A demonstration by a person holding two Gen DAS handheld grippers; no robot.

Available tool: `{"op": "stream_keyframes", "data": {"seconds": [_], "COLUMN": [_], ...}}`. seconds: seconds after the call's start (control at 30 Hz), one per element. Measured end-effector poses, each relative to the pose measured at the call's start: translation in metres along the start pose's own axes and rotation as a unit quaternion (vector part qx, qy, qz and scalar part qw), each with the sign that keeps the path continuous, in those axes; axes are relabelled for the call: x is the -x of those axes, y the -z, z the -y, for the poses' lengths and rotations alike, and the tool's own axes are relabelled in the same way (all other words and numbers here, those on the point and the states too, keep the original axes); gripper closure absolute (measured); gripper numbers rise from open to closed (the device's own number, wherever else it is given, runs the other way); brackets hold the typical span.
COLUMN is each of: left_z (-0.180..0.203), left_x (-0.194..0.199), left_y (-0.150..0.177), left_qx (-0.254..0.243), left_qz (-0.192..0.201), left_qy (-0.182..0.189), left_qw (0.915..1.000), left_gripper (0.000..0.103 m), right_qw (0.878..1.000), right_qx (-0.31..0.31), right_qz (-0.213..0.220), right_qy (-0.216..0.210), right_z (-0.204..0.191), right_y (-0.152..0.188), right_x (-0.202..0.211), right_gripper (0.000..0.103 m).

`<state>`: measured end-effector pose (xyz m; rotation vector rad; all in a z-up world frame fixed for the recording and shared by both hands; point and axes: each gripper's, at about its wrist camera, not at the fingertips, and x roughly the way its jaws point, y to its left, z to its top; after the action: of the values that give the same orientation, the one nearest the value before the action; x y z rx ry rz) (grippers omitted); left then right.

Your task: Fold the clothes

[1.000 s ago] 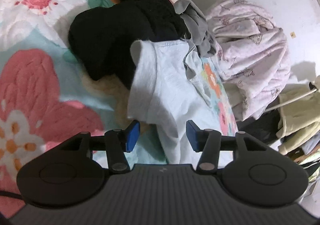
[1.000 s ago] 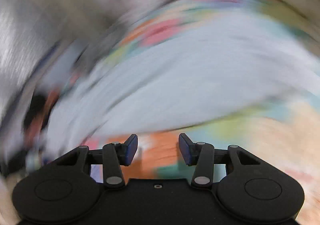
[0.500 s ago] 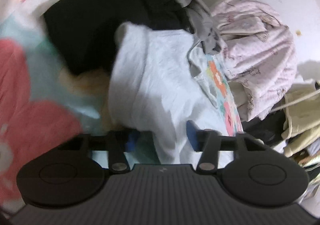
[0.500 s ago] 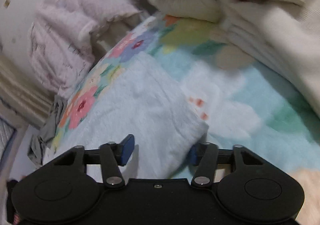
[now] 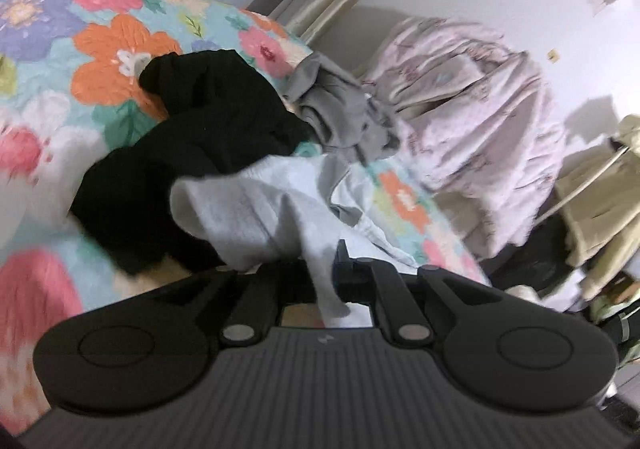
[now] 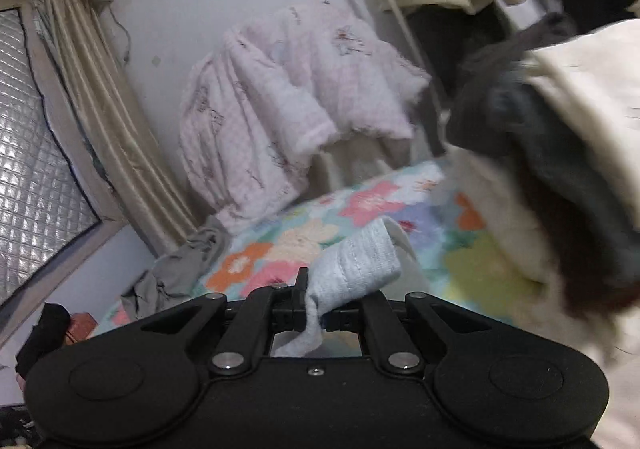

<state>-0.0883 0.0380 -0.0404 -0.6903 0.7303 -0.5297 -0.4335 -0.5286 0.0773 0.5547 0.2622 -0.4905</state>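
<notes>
The floral bedspread (image 5: 100,61) carries a black garment (image 5: 208,137) at 11 o'clock from the left tongs (image 5: 320,281), with a grey one (image 5: 340,113) beyond at 12. Both the left and the right tongs (image 6: 316,313) are clenched on the pale blue garment (image 5: 260,213), lifted off the bed.

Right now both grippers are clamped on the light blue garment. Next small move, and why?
Probably lift and draw both apart to spread it flat. The left gripper and right gripper each pinch a bunched edge of the light blue garment, which partly lies over the black garment on the floral bedspread.
</notes>
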Motion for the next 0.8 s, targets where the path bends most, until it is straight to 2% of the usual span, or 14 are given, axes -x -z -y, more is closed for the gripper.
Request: {"op": "stream_keyframes", "data": {"seconds": [0.13, 0.2, 0.3, 0.33, 0.37, 0.4, 0.43, 0.47, 0.53, 0.63, 0.7, 0.8], "left_z": [0.0, -0.007, -0.018, -0.022, -0.026, -0.03, -0.034, -0.031, -0.022, -0.002, 0.017, 0.05], "left_x": [0.029, 0.021, 0.009, 0.004, 0.0, -0.004, -0.008, -0.01, -0.014, -0.023, -0.032, -0.039], "left_y": [0.04, 0.048, 0.06, 0.064, 0.068, 0.072, 0.075, 0.073, 0.067, 0.04, 0.015, -0.028], "left_qx": [-0.01, -0.01, -0.011, -0.012, -0.012, -0.012, -0.013, -0.027, -0.06, -0.094, -0.124, -0.15], "left_qz": [-0.031, -0.043, -0.061, -0.067, -0.073, -0.079, -0.084, -0.078, -0.065, -0.041, -0.034, 0.002], "left_qy": [-0.012, -0.025, -0.045, -0.052, -0.058, -0.065, -0.071, -0.07, -0.068, -0.058, -0.054, -0.038], "left_qw": [0.9994, 0.9987, 0.9971, 0.9964, 0.9956, 0.9947, 0.9938, 0.9941, 0.9938, 0.993, 0.9902, 0.9879], "left_gripper": [0.098, 0.097, 0.091, 0.084, 0.084, 0.084, 0.091, 0.096, 0.098, 0.099, 0.099, 0.099], "right_qw": [0.997, 0.993, 0.987, 0.986, 0.985, 0.985, 0.984, 0.985, 0.989, 0.993, 0.995, 0.997], "right_qx": [-0.034, -0.043, -0.083, -0.087, -0.09, -0.095, -0.099, -0.102, -0.094, -0.079, -0.064, -0.044], "right_qz": [-0.034, -0.063, -0.101, -0.103, -0.106, -0.105, -0.104, -0.1, -0.088, -0.082, -0.072, -0.055], "right_qy": [0.057, 0.086, 0.096, 0.1, 0.103, 0.102, 0.1, 0.094, 0.078, 0.043, 0.007, -0.032], "right_z": [0.042, 0.065, 0.086, 0.089, 0.091, 0.093, 0.095, 0.096, 0.093, 0.077, 0.06, 0.03], "right_y": [0.043, 0.075, 0.117, 0.124, 0.13, 0.131, 0.131, 0.128, 0.118, 0.097, 0.07, 0.028], "right_x": [0.03, 0.034, 0.029, 0.027, 0.025, 0.023, 0.022, 0.022, 0.019, 0.001, -0.019, -0.044], "right_gripper": [0.098, 0.097, 0.097, 0.097, 0.096, 0.096, 0.096, 0.096, 0.096, 0.097, 0.097, 0.097]}}
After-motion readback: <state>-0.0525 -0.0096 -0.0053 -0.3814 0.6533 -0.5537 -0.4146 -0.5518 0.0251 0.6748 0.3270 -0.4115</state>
